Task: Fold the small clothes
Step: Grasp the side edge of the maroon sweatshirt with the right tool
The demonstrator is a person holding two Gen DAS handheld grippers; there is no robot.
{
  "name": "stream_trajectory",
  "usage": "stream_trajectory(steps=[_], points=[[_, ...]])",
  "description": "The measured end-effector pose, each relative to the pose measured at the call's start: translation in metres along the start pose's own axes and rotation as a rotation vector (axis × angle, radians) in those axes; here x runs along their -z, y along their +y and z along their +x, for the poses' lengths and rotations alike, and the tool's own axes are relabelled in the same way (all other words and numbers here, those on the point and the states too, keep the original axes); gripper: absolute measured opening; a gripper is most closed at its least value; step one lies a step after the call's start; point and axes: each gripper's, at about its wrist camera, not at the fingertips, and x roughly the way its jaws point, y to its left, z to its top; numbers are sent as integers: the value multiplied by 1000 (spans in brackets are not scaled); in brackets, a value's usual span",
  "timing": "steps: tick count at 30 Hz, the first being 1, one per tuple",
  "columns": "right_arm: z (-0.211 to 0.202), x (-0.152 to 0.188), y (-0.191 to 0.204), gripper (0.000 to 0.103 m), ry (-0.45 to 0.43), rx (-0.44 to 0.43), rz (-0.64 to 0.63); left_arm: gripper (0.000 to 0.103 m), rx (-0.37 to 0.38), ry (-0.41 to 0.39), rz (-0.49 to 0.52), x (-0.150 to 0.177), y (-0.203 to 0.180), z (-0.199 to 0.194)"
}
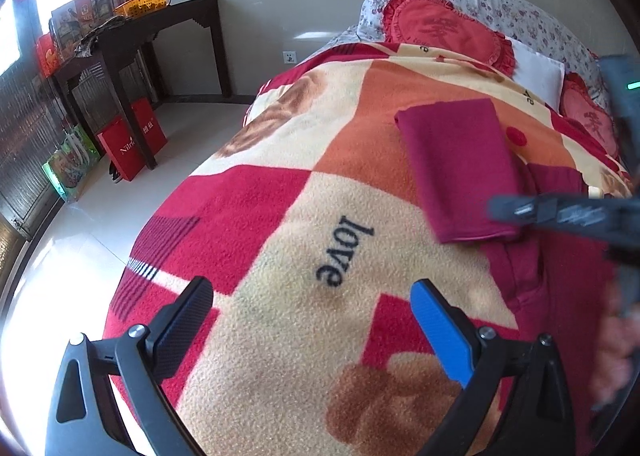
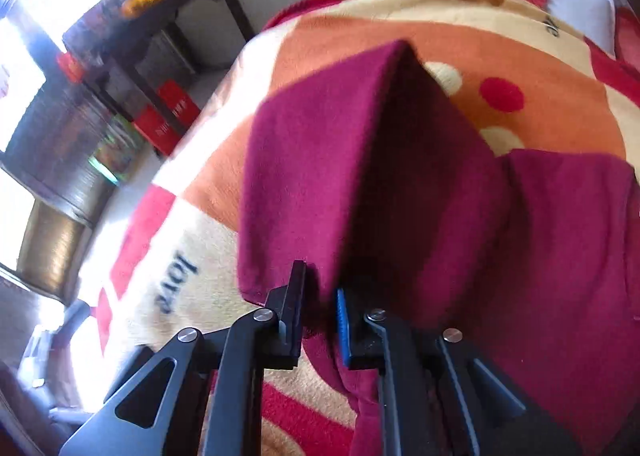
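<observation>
A maroon garment lies on the patterned blanket of the bed, its sleeve part folded over; the rest spreads to the right. My left gripper is open and empty, hovering above the blanket near the word "love", left of the garment. My right gripper is shut on the edge of the maroon garment and holds the fold lifted, tent-like. The right gripper also shows blurred in the left wrist view at the garment's near edge.
Red heart cushions and a white pillow lie at the bed's head. A dark side table with a yellow basket, red bags and a green bag stand on the tiled floor at left.
</observation>
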Motion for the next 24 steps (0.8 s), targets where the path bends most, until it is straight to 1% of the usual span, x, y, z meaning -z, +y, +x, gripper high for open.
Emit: stream_trajectory(steps=[2, 4, 6, 7, 8, 10, 12, 13, 14, 16, 17, 19, 20, 21, 22, 24], points=[[-40, -1, -14, 0, -32, -80, 13, 102, -1, -9, 4, 0, -2, -3], [-82, 4, -30, 0, -62, -127, 13, 102, 10, -20, 9, 0, -7, -7], [-121, 10, -50, 0, -95, -108, 0, 102, 24, -34, 20, 1, -15, -13], [-146, 13, -70, 0, -103, -74, 4, 102, 38, -39, 34, 1, -23, -15], [-158, 17, -82, 0, -104, -50, 9, 102, 45, -39, 43, 2, -27, -17], [-191, 29, -116, 0, -100, 35, 3, 102, 56, -41, 72, 3, -42, -19], [-212, 40, -149, 0, -86, 152, 15, 102, 61, -38, 103, 7, -58, -19], [-218, 47, -169, 0, -75, 215, 32, 102, 61, -34, 118, 8, -64, -18], [-221, 54, -186, 0, -62, 261, 45, 102, 62, -30, 127, 9, -69, -17], [-222, 67, -222, 0, -15, 372, 76, 102, 62, -19, 157, 13, -83, -13], [-219, 74, -235, 0, 3, 408, 101, 102, 61, -15, 170, 14, -89, -11], [-208, 82, -266, 0, 42, 447, 172, 102, 53, -6, 202, 17, -102, -7], [-210, 93, -266, 0, 47, 469, 193, 102, 51, -2, 210, 18, -105, -5], [-210, 94, -268, 0, 52, 503, 211, 102, 51, 2, 220, 19, -108, -4], [-211, 94, -265, 1, 35, 530, 205, 102, 51, 1, 226, 19, -111, -3], [-214, 87, -248, 8, -9, 518, 158, 102, 59, 1, 228, 18, -112, -2]])
